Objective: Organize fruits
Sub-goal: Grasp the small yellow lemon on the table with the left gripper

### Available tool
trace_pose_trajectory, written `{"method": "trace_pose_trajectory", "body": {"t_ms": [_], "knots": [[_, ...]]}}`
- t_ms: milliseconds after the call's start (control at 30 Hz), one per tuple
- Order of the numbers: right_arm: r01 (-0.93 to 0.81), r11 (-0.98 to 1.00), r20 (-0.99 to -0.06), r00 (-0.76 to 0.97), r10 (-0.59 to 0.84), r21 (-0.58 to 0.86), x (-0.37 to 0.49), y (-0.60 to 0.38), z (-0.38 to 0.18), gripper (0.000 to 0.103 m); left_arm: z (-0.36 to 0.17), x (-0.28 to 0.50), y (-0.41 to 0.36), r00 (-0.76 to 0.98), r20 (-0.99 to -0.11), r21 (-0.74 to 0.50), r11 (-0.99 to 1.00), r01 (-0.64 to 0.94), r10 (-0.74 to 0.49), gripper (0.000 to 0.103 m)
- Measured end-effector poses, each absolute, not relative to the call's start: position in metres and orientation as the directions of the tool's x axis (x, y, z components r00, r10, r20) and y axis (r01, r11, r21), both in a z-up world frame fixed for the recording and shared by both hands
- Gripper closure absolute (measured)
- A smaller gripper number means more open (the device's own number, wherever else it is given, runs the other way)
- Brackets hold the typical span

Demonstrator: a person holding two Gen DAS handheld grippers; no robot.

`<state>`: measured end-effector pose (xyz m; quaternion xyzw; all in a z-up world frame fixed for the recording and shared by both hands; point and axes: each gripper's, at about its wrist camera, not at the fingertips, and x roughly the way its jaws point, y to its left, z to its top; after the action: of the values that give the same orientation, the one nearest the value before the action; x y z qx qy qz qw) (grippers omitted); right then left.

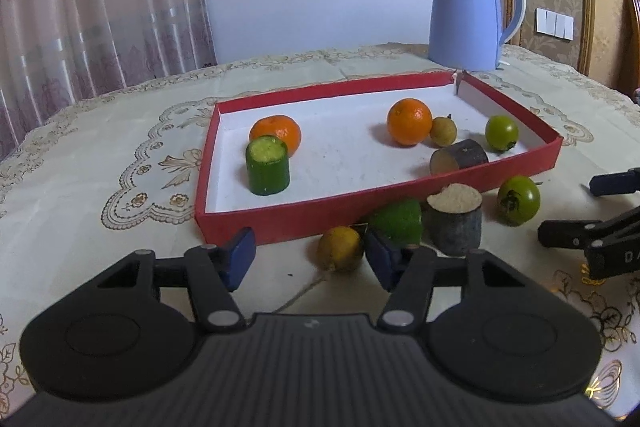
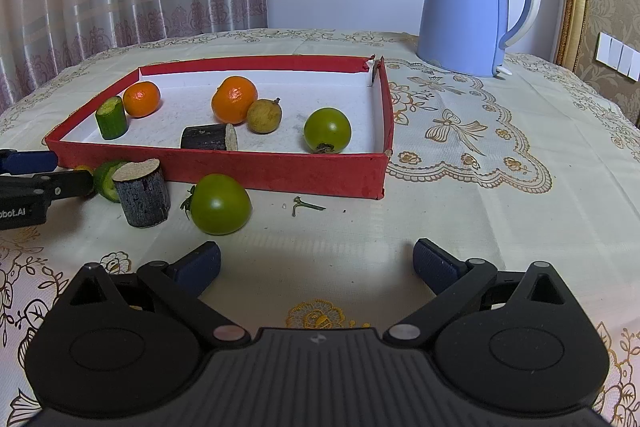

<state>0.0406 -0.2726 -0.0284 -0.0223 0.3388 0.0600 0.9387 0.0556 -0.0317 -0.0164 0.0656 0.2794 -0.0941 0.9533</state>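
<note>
A red tray [image 1: 280, 219] [image 2: 280, 171] holds two oranges [image 1: 409, 121] [image 1: 276, 133], a cucumber piece [image 1: 267, 165], a small brown fruit [image 1: 443, 131], a dark sugarcane piece [image 1: 460, 155] and a green tomato [image 1: 501, 133]. On the cloth in front of the tray lie a yellow fruit [image 1: 340, 254], a green cucumber piece [image 1: 398, 221], an upright sugarcane piece [image 1: 454, 221] [image 2: 142, 193] and a green tomato [image 1: 518, 200] [image 2: 220, 203]. My left gripper [image 1: 310, 259] is open, with the yellow fruit just inside its right finger. My right gripper [image 2: 316, 263] is open and empty, short of the loose tomato.
A blue kettle [image 1: 472, 13] [image 2: 476, 7] stands behind the tray's far right corner. A small green stem [image 2: 306, 205] lies on the embroidered tablecloth [image 2: 500, 187]. Curtains hang behind the table. The right gripper shows at the right edge of the left wrist view [image 1: 592, 211].
</note>
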Motion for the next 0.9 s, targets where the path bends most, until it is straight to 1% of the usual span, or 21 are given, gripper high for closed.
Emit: {"method": "trace_pose_trajectory", "body": {"t_ms": [33, 133, 267, 400, 500, 567, 733, 833, 900], "knots": [[-0.128, 0.992, -0.639, 0.763, 0.098, -0.001, 0.041, -0.273, -0.028, 0.000, -0.016, 0.056, -0.031, 0.824, -0.548, 0.065, 0.974, 0.217, -0.147, 0.047], [-0.128, 0.992, -0.639, 0.763, 0.098, -0.001, 0.041, -0.273, -0.028, 0.000, -0.016, 0.055, -0.029, 0.809, -0.562, 0.035, 0.971, 0.236, -0.176, 0.060], [-0.128, 0.992, -0.639, 0.763, 0.098, -0.001, 0.041, -0.273, -0.028, 0.000, -0.021, 0.054, -0.032, 0.801, -0.572, 0.052, 0.967, 0.248, -0.175, 0.061], [-0.128, 0.992, -0.639, 0.763, 0.098, -0.001, 0.041, -0.273, -0.028, 0.000, -0.022, 0.059, -0.030, 0.795, -0.578, 0.022, 0.971, 0.239, -0.183, 0.061], [-0.128, 0.992, -0.639, 0.763, 0.098, -0.001, 0.041, -0.273, -0.028, 0.000, -0.022, 0.062, -0.031, 0.793, -0.581, 0.022, 0.970, 0.241, -0.184, 0.065], [-0.128, 0.992, -0.639, 0.763, 0.098, -0.001, 0.041, -0.273, -0.028, 0.000, -0.021, 0.062, -0.030, 0.783, -0.584, -0.007, 0.965, 0.261, -0.216, 0.080], [-0.128, 0.992, -0.639, 0.763, 0.098, -0.001, 0.040, -0.272, -0.028, 0.000, -0.022, 0.058, -0.034, 0.792, -0.574, 0.013, 0.964, 0.265, -0.209, 0.080], [-0.128, 0.992, -0.639, 0.763, 0.098, -0.001, 0.040, -0.273, -0.028, 0.000, -0.020, 0.056, -0.030, 0.799, -0.569, 0.003, 0.971, 0.240, -0.196, 0.080], [-0.128, 0.992, -0.639, 0.763, 0.098, -0.001, 0.040, -0.273, -0.028, 0.000, -0.016, 0.050, -0.026, 0.818, -0.550, 0.016, 0.977, 0.215, -0.171, 0.080]]}}
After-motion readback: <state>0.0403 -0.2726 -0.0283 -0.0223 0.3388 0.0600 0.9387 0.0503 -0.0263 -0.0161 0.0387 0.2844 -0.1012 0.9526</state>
